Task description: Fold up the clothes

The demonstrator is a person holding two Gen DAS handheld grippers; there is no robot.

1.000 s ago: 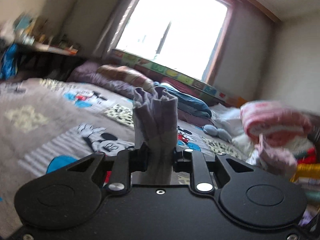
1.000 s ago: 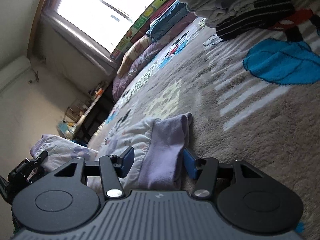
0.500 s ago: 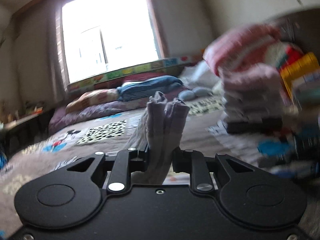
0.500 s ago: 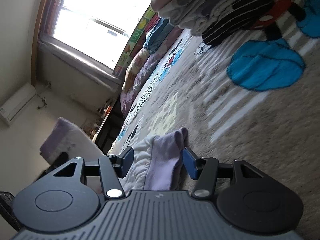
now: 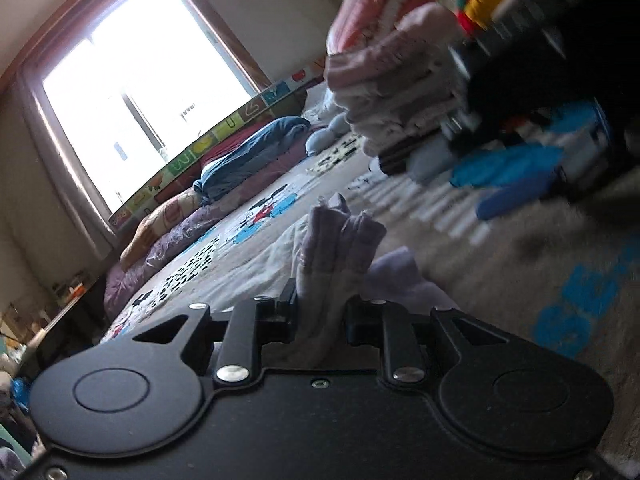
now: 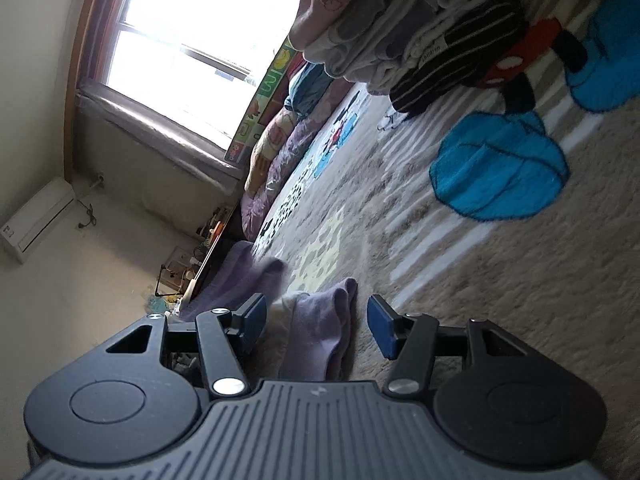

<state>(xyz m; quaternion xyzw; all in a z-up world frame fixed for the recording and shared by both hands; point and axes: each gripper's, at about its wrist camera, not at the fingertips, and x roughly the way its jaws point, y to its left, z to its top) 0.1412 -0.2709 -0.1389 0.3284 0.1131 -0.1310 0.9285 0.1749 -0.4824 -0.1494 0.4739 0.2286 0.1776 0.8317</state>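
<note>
A lavender and white garment (image 5: 340, 240) lies on the patterned blanket. My left gripper (image 5: 322, 314) is shut on a bunched lavender fold of it, low over the blanket. In the right wrist view the same garment's lavender edge (image 6: 324, 328) lies between the fingers of my right gripper (image 6: 316, 320), which is open; the blue pads (image 6: 382, 330) stand clear of the cloth on both sides.
A tall stack of folded clothes (image 6: 400, 36) stands on the blanket (image 6: 500, 280) ahead, also in the left wrist view (image 5: 400, 80). Pillows and bedding (image 5: 248, 160) line the window side. A dark shelf with clutter (image 6: 204, 256) is at the far left.
My right gripper has opened and let go of the lavender edge. My left gripper has swung right and down toward the blanket, still holding its fold, nearer the clothes stack.
</note>
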